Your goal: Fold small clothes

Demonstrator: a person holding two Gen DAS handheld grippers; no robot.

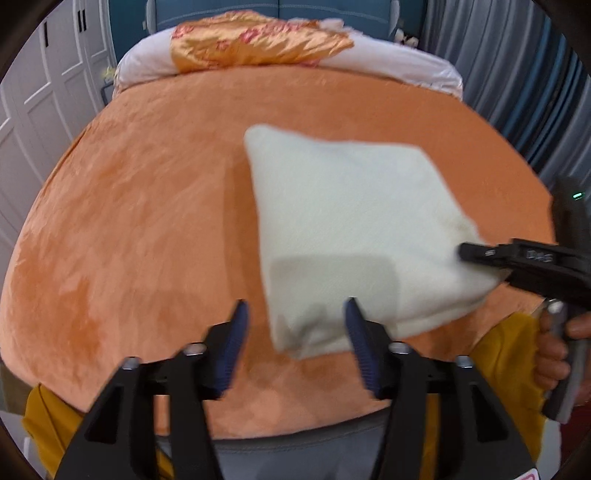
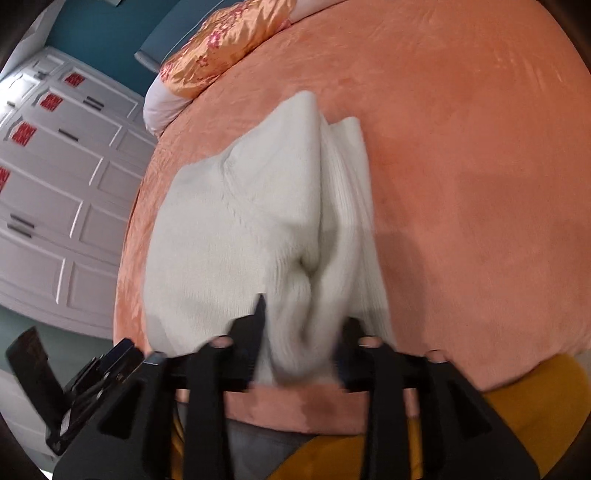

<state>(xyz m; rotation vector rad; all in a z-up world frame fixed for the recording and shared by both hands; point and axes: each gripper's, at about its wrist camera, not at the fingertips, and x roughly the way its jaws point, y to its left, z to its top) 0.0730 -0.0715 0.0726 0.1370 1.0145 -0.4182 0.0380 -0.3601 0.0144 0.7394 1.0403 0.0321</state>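
Orange bed (image 1: 147,206), white wardrobe (image 2: 55,206), teal wall (image 2: 99,33)

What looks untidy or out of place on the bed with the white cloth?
The white cloth is not flat: near the right gripper it bunches into thick ridges with a deep crease between them. The left gripper is open around its other corner. Nothing on the orange bed cover looks spilled or damaged.

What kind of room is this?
Most likely a bedroom: a big bed with a fuzzy orange blanket, a shiny orange-and-pink pillow at its head, and tall white panelled wardrobe doors beside it.
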